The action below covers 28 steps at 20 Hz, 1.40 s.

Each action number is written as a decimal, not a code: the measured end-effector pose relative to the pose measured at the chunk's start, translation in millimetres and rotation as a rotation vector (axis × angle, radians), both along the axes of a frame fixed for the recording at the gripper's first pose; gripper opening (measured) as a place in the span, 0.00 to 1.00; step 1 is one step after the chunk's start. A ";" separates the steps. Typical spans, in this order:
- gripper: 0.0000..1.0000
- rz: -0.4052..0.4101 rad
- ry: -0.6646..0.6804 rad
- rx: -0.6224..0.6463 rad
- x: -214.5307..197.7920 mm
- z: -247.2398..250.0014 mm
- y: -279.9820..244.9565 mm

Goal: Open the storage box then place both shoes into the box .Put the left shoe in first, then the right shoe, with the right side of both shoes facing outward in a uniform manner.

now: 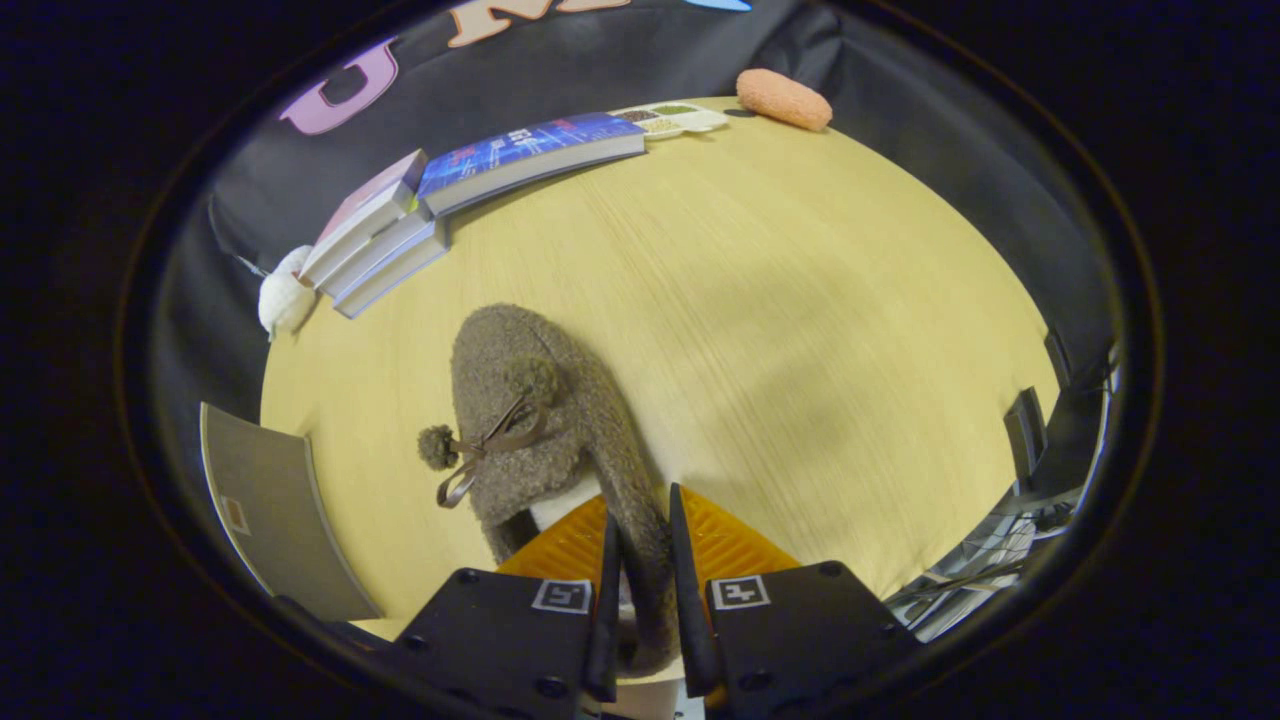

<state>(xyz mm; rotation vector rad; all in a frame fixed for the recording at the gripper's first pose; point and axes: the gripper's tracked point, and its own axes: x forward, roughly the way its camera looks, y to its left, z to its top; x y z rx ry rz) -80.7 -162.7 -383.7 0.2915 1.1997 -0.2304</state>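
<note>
A fuzzy brown slipper [545,410] with a ribbon bow and pompoms is gripped by its side wall near the heel, pinched between the two nearly closed fingers of the claw [645,540]. Its toe is pointed away from the fingers over a pale wooden table [800,300]. A wide stretch of bare tabletop is seen ahead and to the right of the slipper. Along the far edge, a stack of books [390,235] and a blue book [530,155] are laid, with a small tray [680,118] and an orange sponge [785,98] beyond. A white fluffy object [285,295] is set beside the stack. A grey flat panel [270,510] is seen at the near left edge, well apart from the slipper.
</note>
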 end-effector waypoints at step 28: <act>0.03 -0.083 -0.077 0.221 19.6 54.7 66.5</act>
